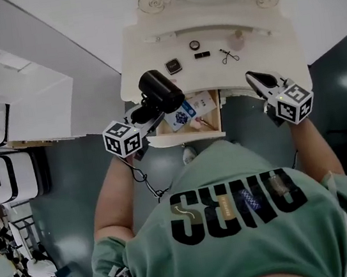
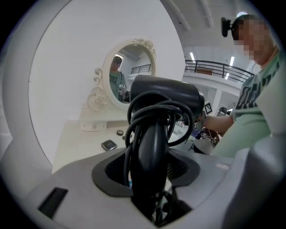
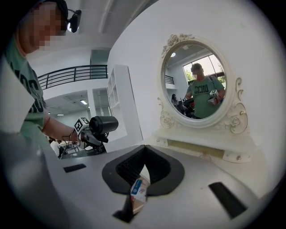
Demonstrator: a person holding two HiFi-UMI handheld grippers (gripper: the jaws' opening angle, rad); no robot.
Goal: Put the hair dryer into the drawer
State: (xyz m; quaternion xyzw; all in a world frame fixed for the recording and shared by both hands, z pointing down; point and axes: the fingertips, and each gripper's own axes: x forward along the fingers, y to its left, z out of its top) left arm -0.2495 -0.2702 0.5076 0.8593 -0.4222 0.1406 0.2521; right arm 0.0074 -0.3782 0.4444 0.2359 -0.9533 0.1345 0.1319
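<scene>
The black hair dryer (image 1: 160, 91) hangs over the left part of the open drawer (image 1: 186, 138) under the white dressing table (image 1: 142, 55). My left gripper (image 1: 146, 118) is shut on its handle, with the cord wound round the handle (image 2: 152, 143); the barrel (image 2: 167, 94) points up and away. The right gripper view shows the hair dryer (image 3: 103, 124) far to the left. My right gripper (image 1: 252, 78) is at the table's right front edge, jaws together at the tips with nothing held (image 3: 144, 152). Blue and white packets (image 1: 190, 111) lie in the drawer.
On the tabletop lie a small black compact (image 1: 173, 66), a round jar (image 1: 194, 45), a black stick (image 1: 202, 55) and an eyelash curler (image 1: 229, 56). An oval mirror (image 3: 199, 80) stands at the back. White shelving (image 1: 20, 106) is at the left.
</scene>
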